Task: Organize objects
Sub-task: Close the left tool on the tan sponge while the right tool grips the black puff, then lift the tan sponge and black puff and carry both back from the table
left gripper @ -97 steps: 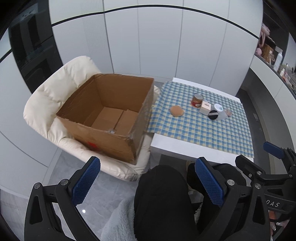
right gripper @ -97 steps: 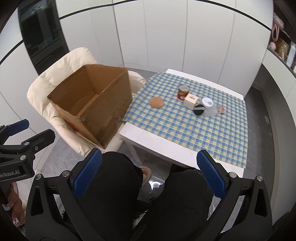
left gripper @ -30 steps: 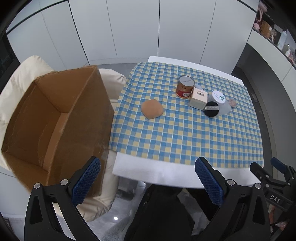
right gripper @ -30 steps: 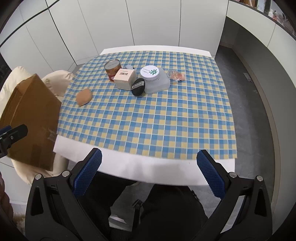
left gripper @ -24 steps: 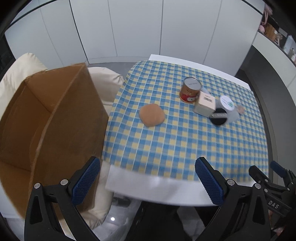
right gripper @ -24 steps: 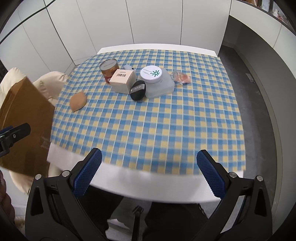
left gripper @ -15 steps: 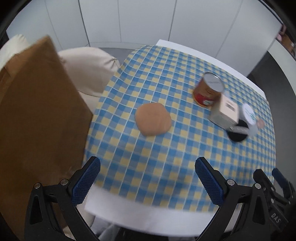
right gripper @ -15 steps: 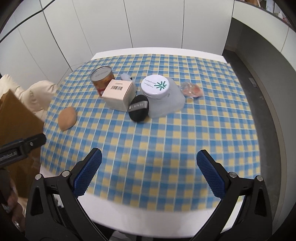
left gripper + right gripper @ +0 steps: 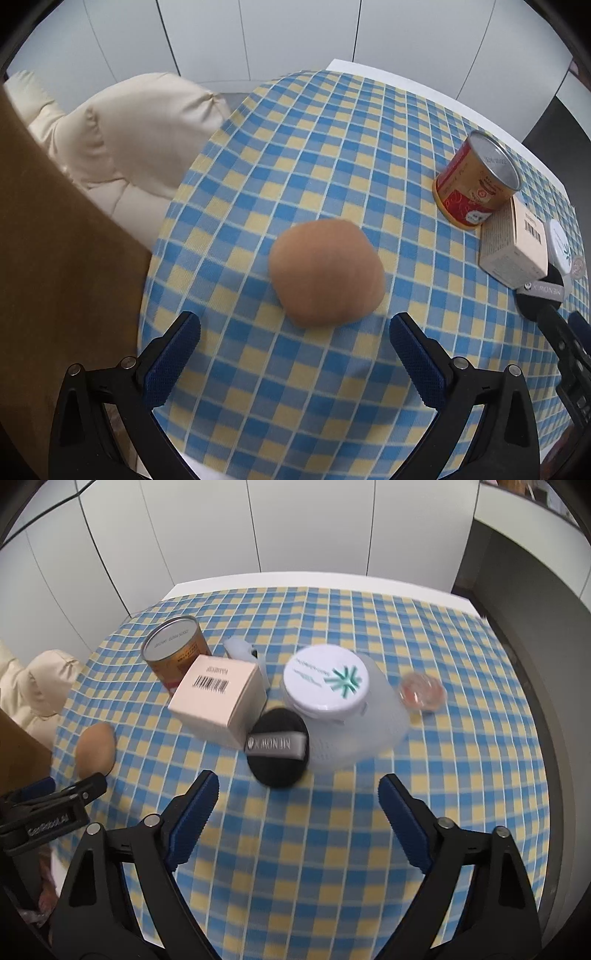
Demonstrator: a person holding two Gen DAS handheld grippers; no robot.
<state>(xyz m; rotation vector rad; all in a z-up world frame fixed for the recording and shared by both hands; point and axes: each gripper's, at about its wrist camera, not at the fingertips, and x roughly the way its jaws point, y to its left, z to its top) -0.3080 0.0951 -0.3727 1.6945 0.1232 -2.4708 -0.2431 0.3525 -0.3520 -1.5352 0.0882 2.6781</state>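
- Nothing looks sorted yet — every item in view sits on the checked tablecloth point(image 9: 332, 122), and the cardboard box point(image 9: 55, 277) stands off its left edge, against the cream chair point(image 9: 147, 122); its inside is out of view.
- The left gripper point(image 9: 295, 341) hangs just short of the tan bun-shaped object point(image 9: 327, 271), fingers spread wide with nothing between them; the bun lies alone near the box side of the cloth.
- The right gripper point(image 9: 297, 797) points at the cluster further along the cloth, its jaws closing but with nothing between the pads yet.
- Nearest to it is the black round puff point(image 9: 277, 751), leaning against the pink barcoded carton point(image 9: 218, 698) and the white-lidded jar point(image 9: 328, 677).
- Behind those stand the red-and-gold can point(image 9: 175, 648) and a small pale item, and a small clear pot point(image 9: 423, 692) sits apart to the right.
- My read: this is the first pick — bun for the left, puff for the right — with the whole group left to move.
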